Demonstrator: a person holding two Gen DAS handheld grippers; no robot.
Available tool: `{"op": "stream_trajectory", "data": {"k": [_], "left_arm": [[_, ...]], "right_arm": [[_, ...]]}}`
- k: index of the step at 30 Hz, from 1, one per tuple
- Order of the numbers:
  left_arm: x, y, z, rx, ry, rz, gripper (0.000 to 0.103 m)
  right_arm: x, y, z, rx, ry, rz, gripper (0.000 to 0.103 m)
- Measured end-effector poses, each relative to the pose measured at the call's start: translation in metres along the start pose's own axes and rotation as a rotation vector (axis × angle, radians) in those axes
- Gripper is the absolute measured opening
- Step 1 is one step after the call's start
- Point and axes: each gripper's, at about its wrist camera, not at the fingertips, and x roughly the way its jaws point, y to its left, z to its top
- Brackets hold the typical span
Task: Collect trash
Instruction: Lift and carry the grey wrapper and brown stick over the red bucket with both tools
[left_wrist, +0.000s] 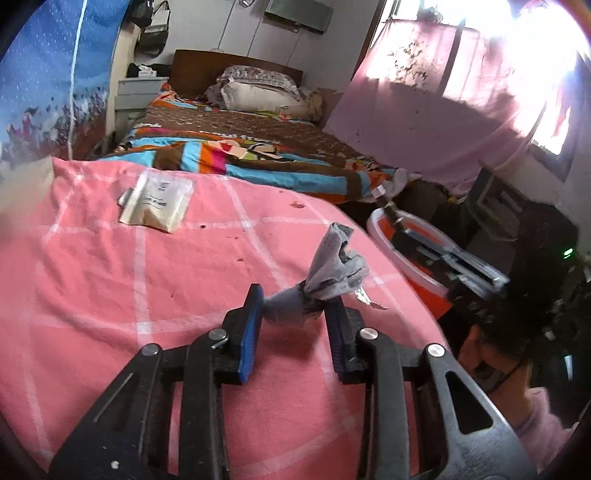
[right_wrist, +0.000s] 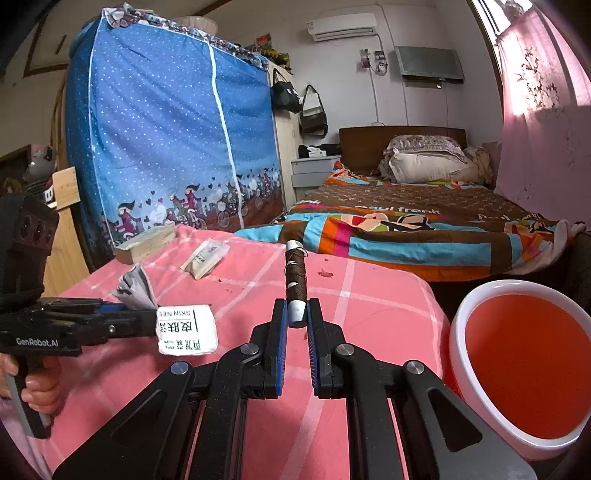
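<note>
My left gripper (left_wrist: 295, 306) is shut on a crumpled grey-white printed wrapper (left_wrist: 328, 273) just above the pink checked bedsheet (left_wrist: 147, 295). In the right wrist view the same wrapper (right_wrist: 186, 328) sticks out of the left gripper (right_wrist: 151, 317) at the left edge. My right gripper (right_wrist: 297, 314) is shut on the white end of a spool of brown thread (right_wrist: 295, 280), which points away over the sheet. An orange bin with a white rim (right_wrist: 458, 332) stands open beside the bed at the right, also seen in the left wrist view as the orange bin (left_wrist: 424, 284). A pale sachet (left_wrist: 157, 203) lies flat further up the sheet.
A second bed with a striped quilt (right_wrist: 388, 236) lies beyond. A blue fabric wardrobe (right_wrist: 166, 129) stands at the left, with a wooden block (right_wrist: 144, 243) at the sheet's far corner. A pink curtain (right_wrist: 546, 129) hangs on the right. A person's head (left_wrist: 498, 350) is low beside the bed.
</note>
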Motion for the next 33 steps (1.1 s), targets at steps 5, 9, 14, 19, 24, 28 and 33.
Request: {"op": "stream_trajectory", "data": {"k": [5, 9, 14, 19, 24, 28, 33], "left_arm": [[0.011, -0.002, -0.007, 0.032, 0.067, 0.055, 0.041], [0.011, 0.008, -0.010, -0.038, 0.082, 0.003, 0.046], [0.005, 0.021, -0.014, -0.092, 0.062, -0.034, 0.054], [0.001, 0.028, -0.016, -0.132, 0.036, -0.020, 0.043], [-0.002, 0.025, -0.011, -0.118, 0.008, 0.002, 0.025], [-0.008, 0.019, -0.001, -0.101, -0.040, 0.006, 0.025], [-0.015, -0.002, 0.024, -0.057, -0.144, 0.004, 0.025]], "right_arm": [[0.003, 0.008, -0.001, -0.014, 0.030, 0.025, 0.008], [0.018, 0.004, -0.007, 0.005, 0.116, 0.032, 0.009], [0.025, 0.002, -0.013, 0.020, 0.172, 0.033, 0.009], [0.030, 0.007, -0.017, 0.001, 0.204, 0.026, 0.009], [0.025, 0.008, -0.017, -0.005, 0.177, 0.020, 0.009], [0.012, 0.006, -0.010, 0.005, 0.098, 0.026, 0.009], [-0.021, 0.006, 0.005, -0.008, -0.102, 0.020, 0.009]]}}
